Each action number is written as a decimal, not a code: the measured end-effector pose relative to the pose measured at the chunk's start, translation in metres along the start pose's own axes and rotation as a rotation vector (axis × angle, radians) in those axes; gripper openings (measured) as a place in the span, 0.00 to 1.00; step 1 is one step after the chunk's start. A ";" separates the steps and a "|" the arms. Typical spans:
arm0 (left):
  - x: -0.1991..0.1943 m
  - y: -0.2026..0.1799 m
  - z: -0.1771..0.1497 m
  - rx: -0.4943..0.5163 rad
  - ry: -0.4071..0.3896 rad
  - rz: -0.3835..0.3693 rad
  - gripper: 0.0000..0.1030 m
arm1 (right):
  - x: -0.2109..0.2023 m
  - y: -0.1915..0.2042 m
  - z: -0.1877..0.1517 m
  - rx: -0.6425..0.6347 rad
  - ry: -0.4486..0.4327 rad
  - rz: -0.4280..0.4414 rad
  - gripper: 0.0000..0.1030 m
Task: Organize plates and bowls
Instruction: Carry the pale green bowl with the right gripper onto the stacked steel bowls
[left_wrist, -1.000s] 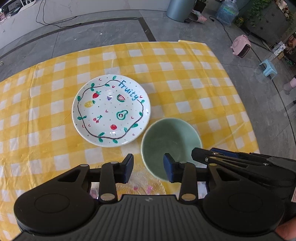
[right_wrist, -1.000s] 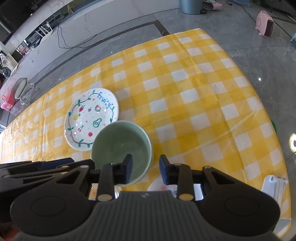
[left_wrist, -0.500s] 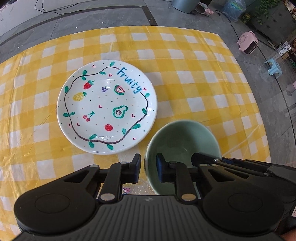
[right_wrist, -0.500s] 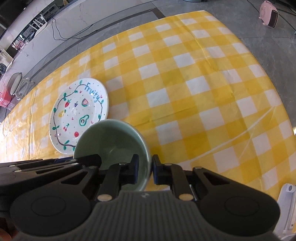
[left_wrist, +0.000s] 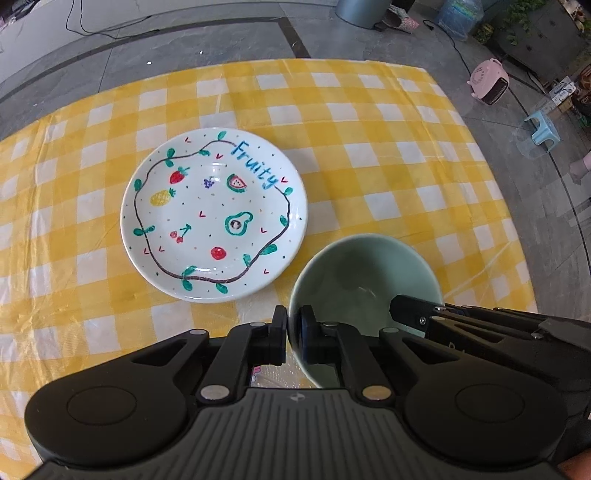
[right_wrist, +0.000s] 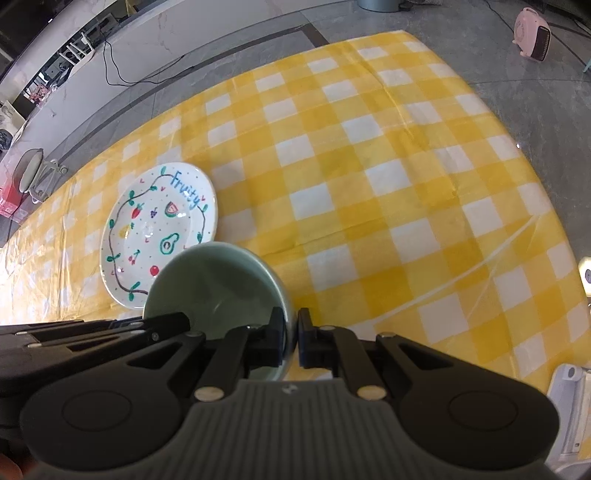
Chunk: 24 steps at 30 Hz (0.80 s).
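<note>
A pale green bowl (left_wrist: 365, 273) (right_wrist: 214, 280) stands on the yellow checked tablecloth (left_wrist: 369, 166), just right of a white plate (left_wrist: 214, 214) (right_wrist: 159, 232) painted with fruit and the word "Fruity". My left gripper (left_wrist: 293, 332) is closing its jaws on the bowl's near left rim, one pad inside and one outside, both pressing on it. My right gripper (right_wrist: 291, 339) is closing the same way on the bowl's near right rim. Each gripper's black fingers reach into the other's view at the bowl.
The table's right edge drops to a grey floor with a pink heater (left_wrist: 489, 81) and a blue stool (left_wrist: 545, 125). A white object (right_wrist: 569, 384) sits at the near right table edge. Something glossy with pink marks (left_wrist: 266, 373) lies under the left gripper.
Both grippers have closed from wide apart onto the bowl's rim. The left view shifted, so the plate and bowl sit nearer and larger.
</note>
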<state>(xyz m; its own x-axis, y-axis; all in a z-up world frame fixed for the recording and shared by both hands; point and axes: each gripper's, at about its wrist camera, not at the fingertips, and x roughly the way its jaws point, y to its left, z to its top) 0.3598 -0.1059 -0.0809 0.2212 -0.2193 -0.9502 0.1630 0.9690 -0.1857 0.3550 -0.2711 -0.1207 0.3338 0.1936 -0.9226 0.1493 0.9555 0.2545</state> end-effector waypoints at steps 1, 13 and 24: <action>-0.005 -0.001 -0.001 -0.001 -0.004 0.000 0.07 | -0.005 0.000 0.000 0.002 -0.005 0.001 0.04; -0.104 0.001 -0.054 -0.028 -0.067 0.024 0.06 | -0.089 0.030 -0.042 -0.038 -0.044 0.033 0.04; -0.198 0.043 -0.147 -0.135 -0.149 0.054 0.06 | -0.164 0.090 -0.125 -0.145 -0.049 0.135 0.05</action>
<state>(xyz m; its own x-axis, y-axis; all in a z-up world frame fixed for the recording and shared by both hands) 0.1818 -0.0040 0.0626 0.3676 -0.1714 -0.9140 0.0194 0.9841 -0.1768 0.1975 -0.1889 0.0170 0.3867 0.3140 -0.8671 -0.0340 0.9445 0.3269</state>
